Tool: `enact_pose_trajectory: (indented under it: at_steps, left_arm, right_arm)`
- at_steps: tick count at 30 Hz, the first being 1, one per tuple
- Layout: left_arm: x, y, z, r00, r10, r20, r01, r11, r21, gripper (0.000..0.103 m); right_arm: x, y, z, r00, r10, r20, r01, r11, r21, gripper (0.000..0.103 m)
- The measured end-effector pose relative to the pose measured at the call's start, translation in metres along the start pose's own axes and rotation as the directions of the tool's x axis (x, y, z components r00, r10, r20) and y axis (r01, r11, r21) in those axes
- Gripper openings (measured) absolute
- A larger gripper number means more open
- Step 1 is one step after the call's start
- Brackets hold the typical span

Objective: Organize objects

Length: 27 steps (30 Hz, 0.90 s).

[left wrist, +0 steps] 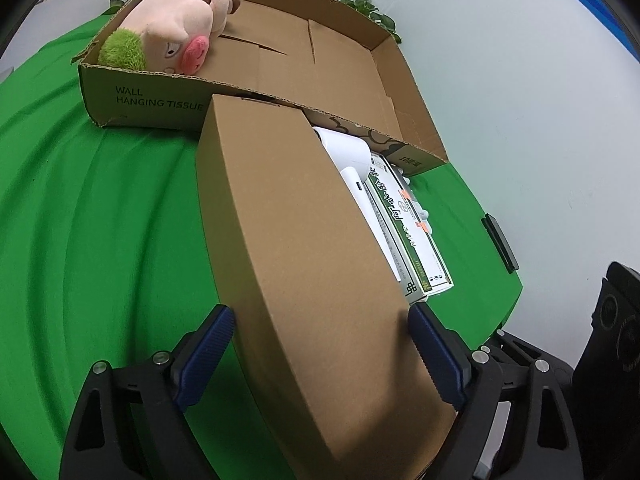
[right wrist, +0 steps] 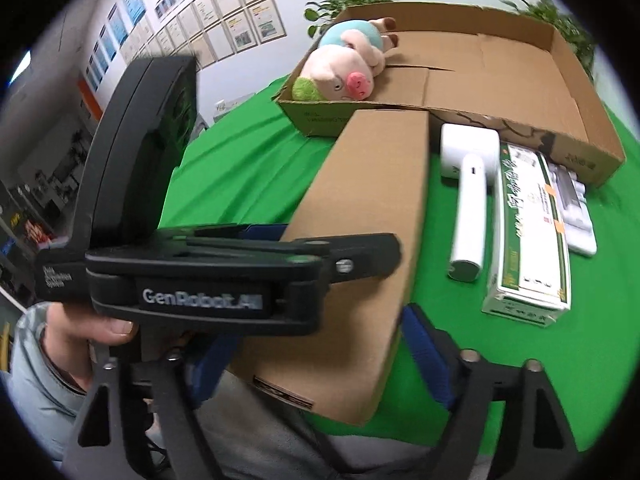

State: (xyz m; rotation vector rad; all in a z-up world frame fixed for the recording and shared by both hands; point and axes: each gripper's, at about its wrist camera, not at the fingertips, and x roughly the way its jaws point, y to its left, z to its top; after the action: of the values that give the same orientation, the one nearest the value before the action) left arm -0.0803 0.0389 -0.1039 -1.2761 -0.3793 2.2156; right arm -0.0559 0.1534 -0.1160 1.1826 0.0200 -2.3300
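Note:
A long plain brown carton (left wrist: 304,232) lies on the green cloth, its far end against the open cardboard tray (left wrist: 344,60). My left gripper (left wrist: 320,332) is shut on the carton's near end, a blue pad on each side. In the right wrist view the carton (right wrist: 360,208) runs between my right gripper's fingers (right wrist: 420,344), which stand wide around its near end; the left gripper (right wrist: 240,264) crosses in front. A plush pig (left wrist: 176,36) lies in the tray's left corner (right wrist: 344,72).
A white hair dryer (right wrist: 468,196), a green-and-white box (right wrist: 528,232) and a white flat item (right wrist: 576,216) lie right of the carton. The tray's front wall (right wrist: 560,152) is low. Plants stand behind. The table's right edge (left wrist: 508,280) is close.

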Motion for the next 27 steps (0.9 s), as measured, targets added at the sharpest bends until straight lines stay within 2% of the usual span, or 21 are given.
enact_pose_trajectory:
  at_steps: [3,7,18,20,21,23,25,27]
  left_arm:
    - [-0.002,0.001,0.001,1.000,-0.008,-0.007,0.008,1.000,-0.003,0.086]
    - [-0.004,0.001,0.000,1.000,-0.010,-0.013,0.010,1.000,-0.002,0.085]
    - [-0.014,0.003,-0.016,1.000,-0.027,-0.016,0.027,0.999,-0.026,0.085]
    - [-0.017,0.005,-0.019,1.000,-0.022,-0.006,0.022,0.999,-0.036,0.085]
    - [-0.019,0.007,-0.019,1.000,-0.023,-0.001,0.023,0.999,-0.047,0.085]
    - [-0.019,0.011,-0.020,0.999,-0.037,-0.002,0.037,0.997,-0.073,0.083]
    - [-0.020,0.012,-0.021,0.999,-0.035,0.003,0.035,0.996,-0.080,0.083]
    - [-0.021,0.010,-0.022,1.000,-0.027,0.000,0.027,0.997,-0.076,0.083]
  right_arm:
    - [0.006,0.009,-0.002,0.999,-0.032,-0.004,0.032,0.998,-0.062,0.094]
    - [0.007,0.010,-0.004,0.999,-0.048,0.009,0.049,0.996,-0.073,0.093]
    - [-0.002,0.003,-0.010,1.000,0.008,0.007,-0.008,0.999,-0.042,0.089]
    - [-0.005,-0.002,-0.012,0.999,0.039,0.015,-0.039,0.999,-0.016,0.086]
    - [-0.008,-0.006,-0.012,0.998,0.049,0.024,-0.049,0.999,0.004,0.066]
    - [-0.012,-0.023,-0.010,0.995,0.093,0.032,-0.096,0.991,0.089,0.050]
    - [-0.011,-0.028,-0.010,0.993,0.115,0.031,-0.118,0.988,0.102,0.049]
    - [-0.012,-0.024,-0.010,0.995,0.098,0.030,-0.101,0.991,0.085,0.051]
